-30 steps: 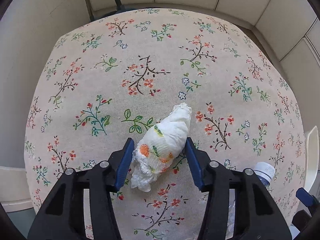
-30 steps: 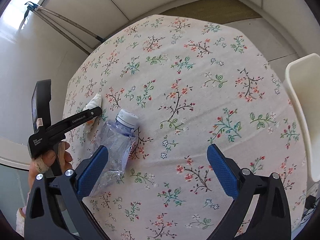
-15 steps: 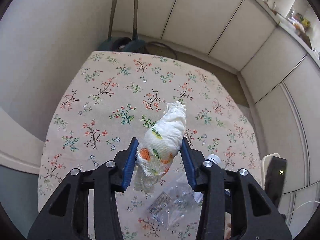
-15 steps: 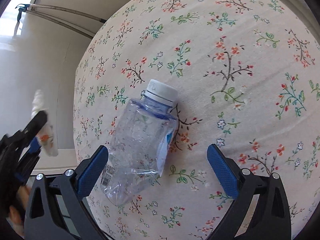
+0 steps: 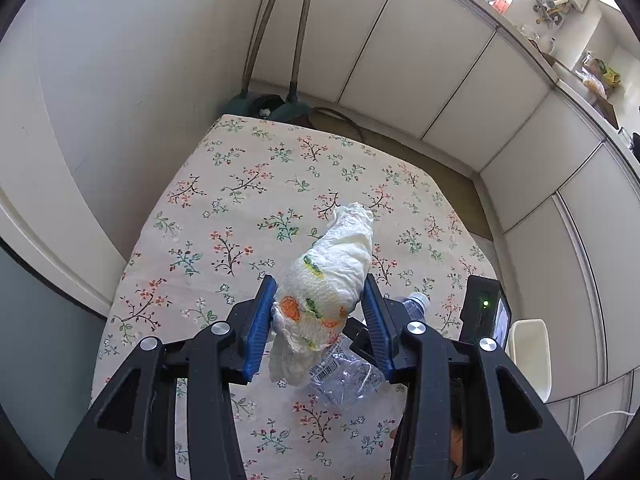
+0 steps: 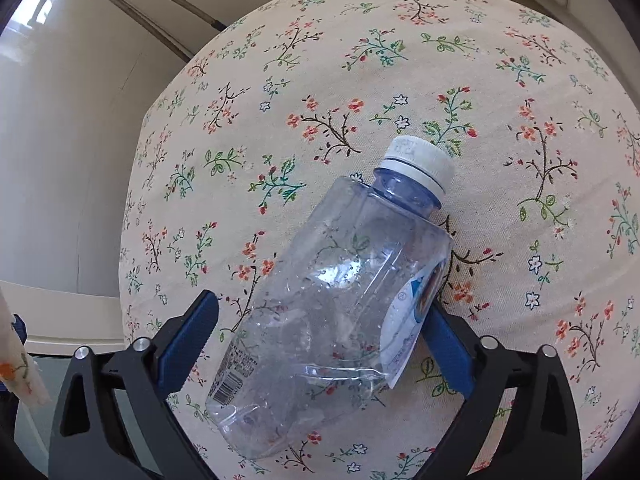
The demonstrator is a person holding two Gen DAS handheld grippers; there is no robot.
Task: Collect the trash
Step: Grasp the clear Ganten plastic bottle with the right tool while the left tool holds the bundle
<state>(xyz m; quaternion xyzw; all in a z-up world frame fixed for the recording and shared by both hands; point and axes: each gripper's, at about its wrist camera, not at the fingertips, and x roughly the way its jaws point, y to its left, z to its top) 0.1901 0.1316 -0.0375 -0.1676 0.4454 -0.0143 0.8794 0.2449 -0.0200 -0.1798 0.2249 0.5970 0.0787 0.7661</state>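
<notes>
Tissue, a crumpled printed wad point(image 5: 326, 280), sits pinched between the blue pads of the left hand-held gripper point(image 5: 318, 320), lifted well clear of the floral-clothed counter point(image 5: 240, 200); in this left wrist view the crushed plastic bottle point(image 5: 348, 376) lies on the cloth below, with the right hand-held gripper's body point(image 5: 484, 312) beside it and a white bin-like container point(image 5: 530, 352) past the counter's edge, though I cannot tell that it is the trash bin. In the right wrist view the right hand-held gripper point(image 6: 316, 340) stands wide open, its fingers straddling the bottle, which lies on its side with the white cap point(image 6: 418, 162) pointing away; the right pad is touching or just beside the label, the left pad apart from the wall. To take it well, I judge the jaws should close across the lower, wider body rather than the tapering neck, slowly, since thin dented plastic may buckle and squirt out. Keeping the left grip firm on the tissue matters meanwhile.
</notes>
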